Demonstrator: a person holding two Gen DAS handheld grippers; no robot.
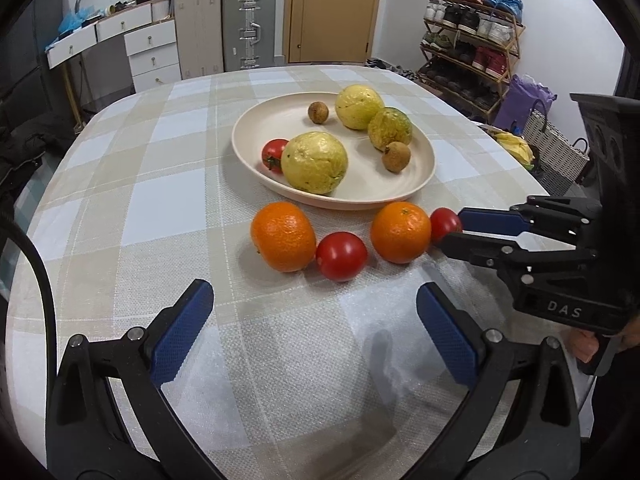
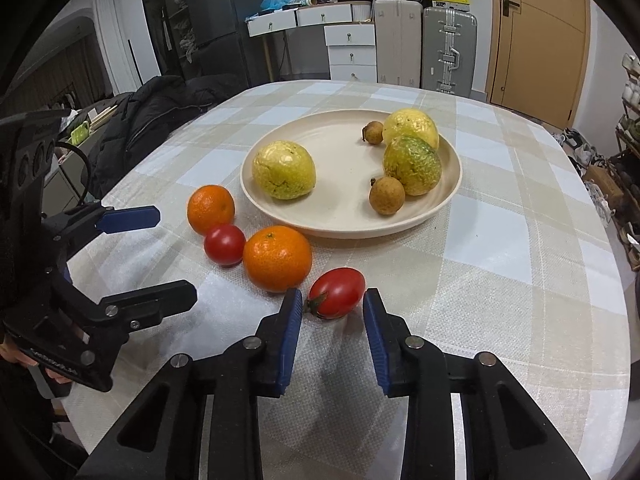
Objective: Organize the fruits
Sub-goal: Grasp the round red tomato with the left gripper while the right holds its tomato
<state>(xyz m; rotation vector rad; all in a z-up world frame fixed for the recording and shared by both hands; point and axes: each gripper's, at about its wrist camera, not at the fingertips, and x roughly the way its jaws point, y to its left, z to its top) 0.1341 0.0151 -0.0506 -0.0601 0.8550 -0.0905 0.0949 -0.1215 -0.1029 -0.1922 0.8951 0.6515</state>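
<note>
Fruits: six on plate (image 2: 448, 200) | four left at frame centre | my right gripper (image 2: 332, 320) brackets tomato (image 2: 338, 292), unclosed | left gripper (image 1: 316, 328) wide, empty

surface (image 2: 500, 240): beige and white plaid cloth
plate (image 2: 340, 224): plain cream
oranges (image 2: 277, 258): bright orange
tomatoes (image 2: 337, 292): glossy red, one with a green stem end
large round fruits (image 2: 283, 175): pale yellow, one (image 2: 412, 165) mottled with green
small round fruits (image 2: 386, 196): dull brown
fingers (image 2: 290, 336): black frames with blue textured pads
</note>
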